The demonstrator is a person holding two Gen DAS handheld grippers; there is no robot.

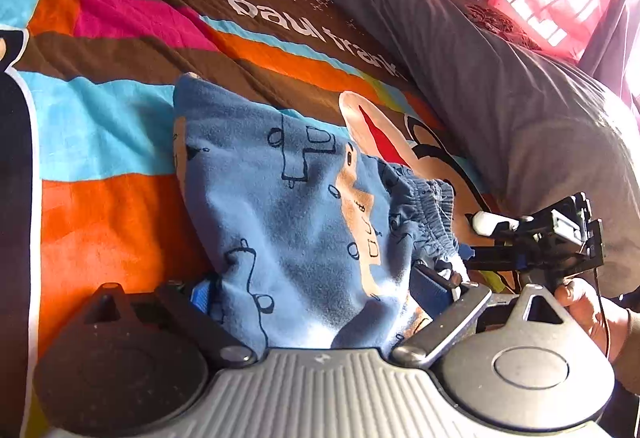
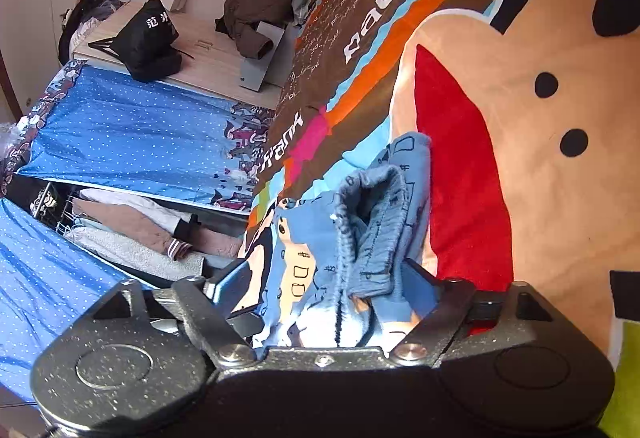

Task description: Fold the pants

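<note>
Left gripper (image 1: 320,294): jaws set wide, the blue printed pants (image 1: 296,205) lying between them; whether the pads press the cloth I cannot tell.
Right gripper (image 2: 324,290): jaws fairly wide around the gathered waistband (image 2: 372,230); a real grip cannot be confirmed.
Pants: bunched in a short bundle on the colourful blanket (image 1: 112,141) of the bed, beside the grey duvet (image 1: 520,97).
Progress: seems folded at least once (layers are hidden); flattening and a final fold seem left.

One pants (image 1: 304,222), two claws (image 1: 320,290) (image 2: 324,294), one bedspread (image 1: 120,117), one grey duvet (image 1: 500,89)
</note>
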